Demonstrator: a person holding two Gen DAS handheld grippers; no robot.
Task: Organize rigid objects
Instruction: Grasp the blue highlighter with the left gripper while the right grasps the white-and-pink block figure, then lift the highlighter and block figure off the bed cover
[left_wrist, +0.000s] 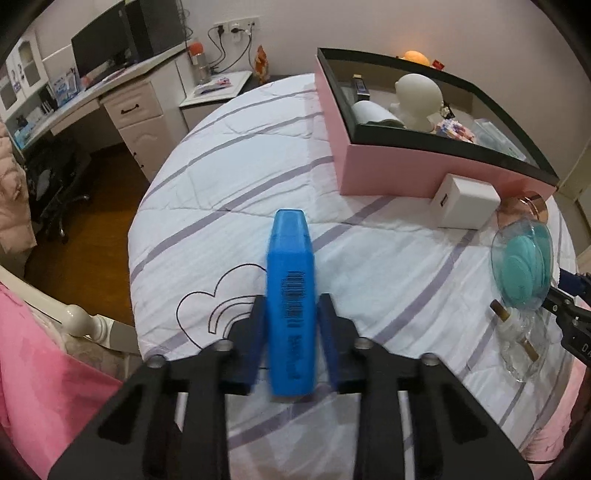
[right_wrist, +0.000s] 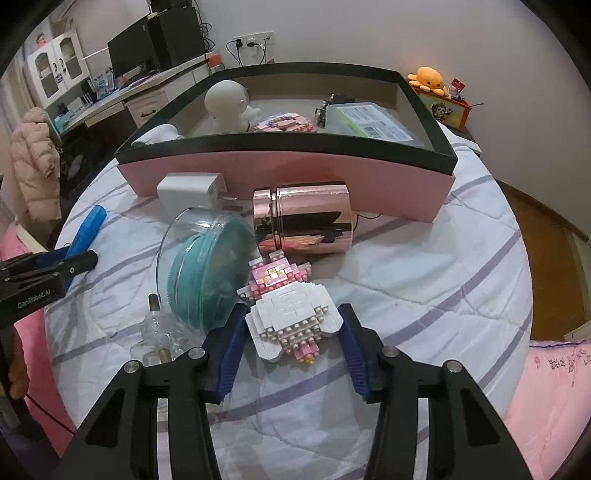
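Roughly midway, judging by the layout: already inside the pink box (right_wrist: 288, 173) at the far side of the bed (right_wrist: 424, 266) are a white figurine (right_wrist: 227, 101), a brick plate (right_wrist: 286, 123), a clear case (right_wrist: 369, 120) and a white roll (left_wrist: 373, 112). Left gripper (left_wrist: 291, 314) clamped on the blue highlighter (left_wrist: 291, 295), raised above the quilt and well short of the box; right gripper (right_wrist: 293, 332) spread wide around the brick figure (right_wrist: 291, 314), not yet squeezing it. Left on the quilt: white charger (right_wrist: 188, 192), rose-gold tin (right_wrist: 306, 221), teal-filled jar (right_wrist: 207, 266) and glass bottle (right_wrist: 159, 336).
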